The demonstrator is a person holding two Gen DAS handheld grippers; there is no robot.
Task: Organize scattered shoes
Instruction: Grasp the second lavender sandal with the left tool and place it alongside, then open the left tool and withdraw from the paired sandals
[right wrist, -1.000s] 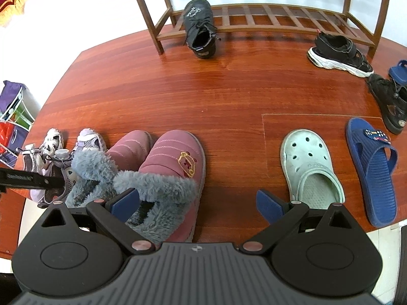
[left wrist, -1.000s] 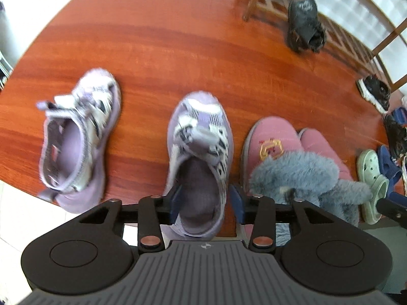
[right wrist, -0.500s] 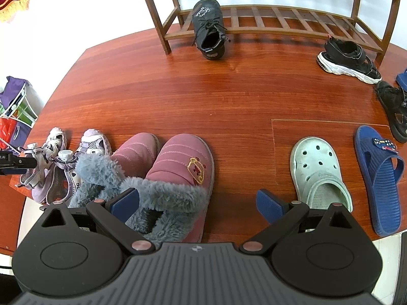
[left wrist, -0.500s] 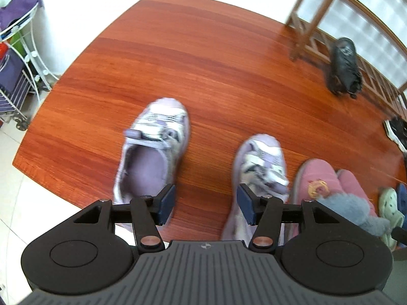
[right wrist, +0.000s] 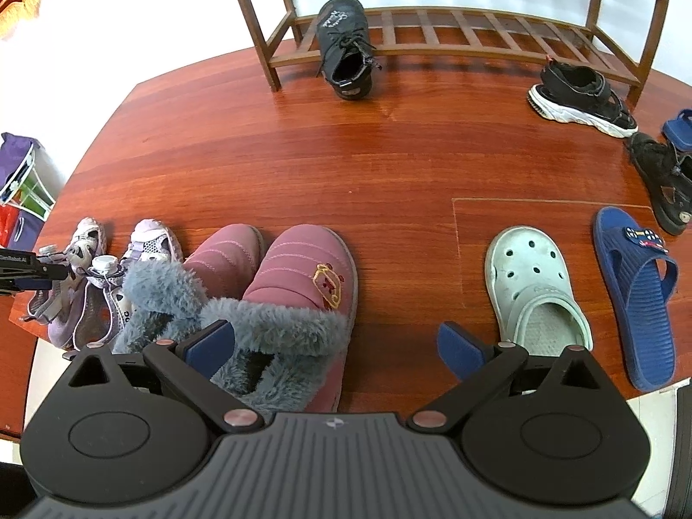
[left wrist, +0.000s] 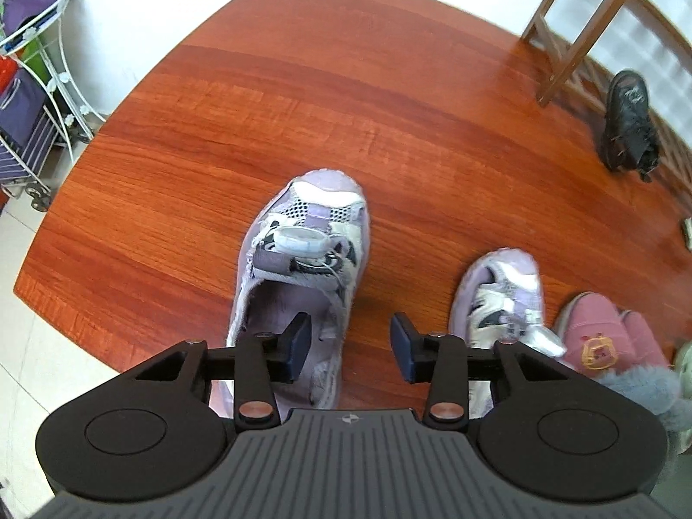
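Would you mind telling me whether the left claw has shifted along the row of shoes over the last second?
Yes. The left claw has moved left, away from the pink fur-lined slippers, to the outer lilac sneaker; its jaws are closing astride that sneaker's side wall.

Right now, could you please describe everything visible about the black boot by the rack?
The black boot is an ankle-high lace-up of soft, matte material with pale script on its toe. It stands upright, laces loose, its toe on the wooden shoe rack and its heel towards the red-brown floor. Nothing else touches it.
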